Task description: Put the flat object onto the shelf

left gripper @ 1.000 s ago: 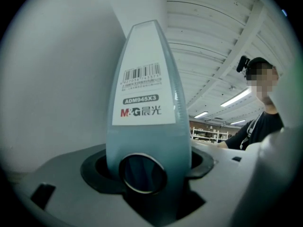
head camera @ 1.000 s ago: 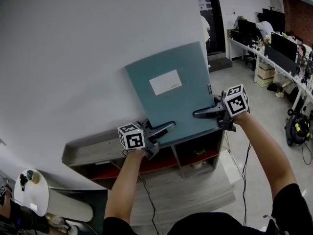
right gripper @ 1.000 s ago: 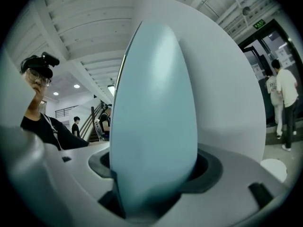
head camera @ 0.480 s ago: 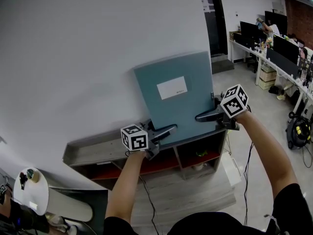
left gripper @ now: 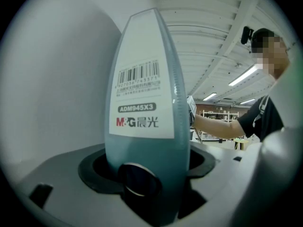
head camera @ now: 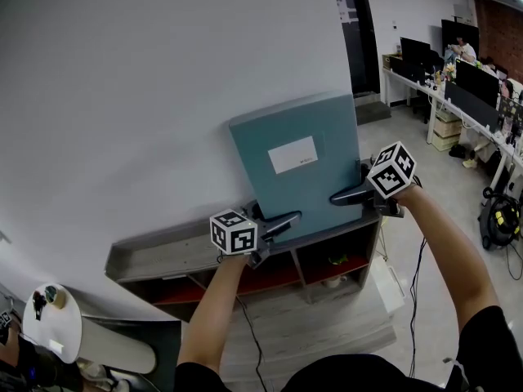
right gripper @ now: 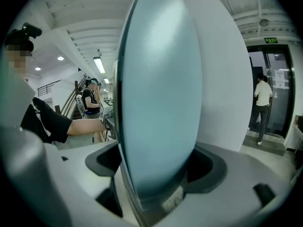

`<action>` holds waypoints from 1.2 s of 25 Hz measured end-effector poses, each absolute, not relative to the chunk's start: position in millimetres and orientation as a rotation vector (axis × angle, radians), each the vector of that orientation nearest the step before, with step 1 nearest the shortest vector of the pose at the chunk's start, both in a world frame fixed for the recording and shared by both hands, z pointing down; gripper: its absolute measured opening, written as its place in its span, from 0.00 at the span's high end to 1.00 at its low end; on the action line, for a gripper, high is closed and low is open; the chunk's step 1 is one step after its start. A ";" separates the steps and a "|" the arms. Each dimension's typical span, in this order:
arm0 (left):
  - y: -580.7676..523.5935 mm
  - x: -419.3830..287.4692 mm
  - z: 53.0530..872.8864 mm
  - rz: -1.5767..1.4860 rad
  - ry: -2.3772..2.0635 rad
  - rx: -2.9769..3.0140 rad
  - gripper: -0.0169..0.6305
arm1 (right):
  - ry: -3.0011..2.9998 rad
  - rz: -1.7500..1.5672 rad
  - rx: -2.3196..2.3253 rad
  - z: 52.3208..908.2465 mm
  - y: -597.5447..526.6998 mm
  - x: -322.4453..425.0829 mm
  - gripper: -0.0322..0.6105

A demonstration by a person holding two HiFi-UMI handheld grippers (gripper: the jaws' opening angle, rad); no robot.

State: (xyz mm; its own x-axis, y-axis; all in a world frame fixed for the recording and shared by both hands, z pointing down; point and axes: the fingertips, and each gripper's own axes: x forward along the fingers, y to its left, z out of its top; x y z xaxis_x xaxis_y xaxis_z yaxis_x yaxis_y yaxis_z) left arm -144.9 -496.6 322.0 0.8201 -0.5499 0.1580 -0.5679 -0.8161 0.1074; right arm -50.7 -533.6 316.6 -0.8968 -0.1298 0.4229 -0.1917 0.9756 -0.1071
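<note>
- The step in hand, as we judge it, is the letting go: the flat teal plastic box file with a white label (head camera: 298, 166) stands upright at the centre of the head view. Its lower edge sits on the top board of the low grey shelf unit (head camera: 163, 251), towards that board's right end, and its back is against the white wall (head camera: 163, 72).
- The left tongs (head camera: 286, 219) sit at the file's lower left corner. Their jaws have just been opening and now stand apart, with the barcode-labelled spine of the file between them in the left gripper view.
- The right tongs (head camera: 339, 197) sit lower down the file's right edge. Their jaws have also just been opening and stand wide, with the file's narrow edge between them in the right gripper view.
- We cannot tell whether any pad brushes the cover, but neither pair appears to be clamping it.
- The placing looks almost done, since the file seems to carry its own weight against the wall.
- The next move calls for drawing both tongs straight back off the edges, towards the lower part of the frame, without dragging a corner along.
- A snag could pull the file forward off the board, so we would clear one side at a time and watch that it does not tip.
</note>
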 end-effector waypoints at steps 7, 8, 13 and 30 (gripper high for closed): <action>-506.9 -147.1 322.5 0.197 -0.916 2.868 0.43 | -2.720 0.231 0.263 313.5 -540.1 -49.0 0.33; -507.6 -146.7 322.4 0.195 -0.919 2.869 0.43 | -2.726 0.237 0.266 312.7 -541.1 -48.7 0.33; -508.8 -147.0 324.1 0.220 -0.962 2.891 0.43 | -2.711 0.207 0.315 313.6 -543.1 -47.7 0.33; -516.7 -148.6 328.3 0.222 -1.068 2.844 0.43 | -2.886 0.335 0.564 302.7 -562.8 -22.2 0.42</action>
